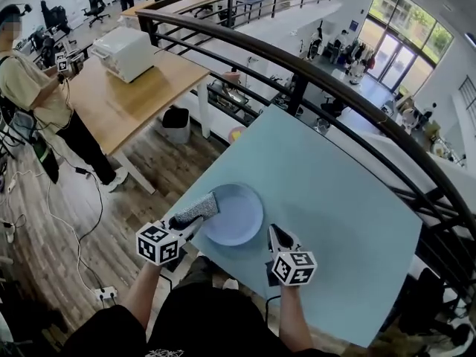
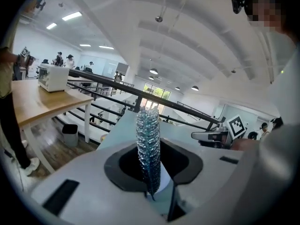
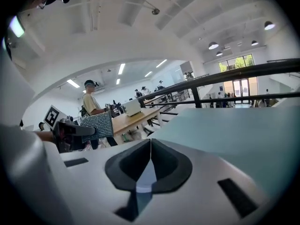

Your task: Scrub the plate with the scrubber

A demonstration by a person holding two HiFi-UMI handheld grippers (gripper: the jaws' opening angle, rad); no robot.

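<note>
A pale blue plate lies near the front left corner of the light blue table. My left gripper is shut on a grey glittery scrubber, which rests over the plate's left rim. In the left gripper view the scrubber stands edge-on between the jaws. The right gripper view shows it flat-on at the left. My right gripper is shut, its tips just beside the plate's right rim; I cannot tell whether they touch it. Its jaws meet with nothing between them.
A dark curved railing runs behind the table, with a drop to a lower floor beyond. To the left stands a wooden table with a white appliance, a bin beneath it, and a person beside it. Cables lie on the wood floor.
</note>
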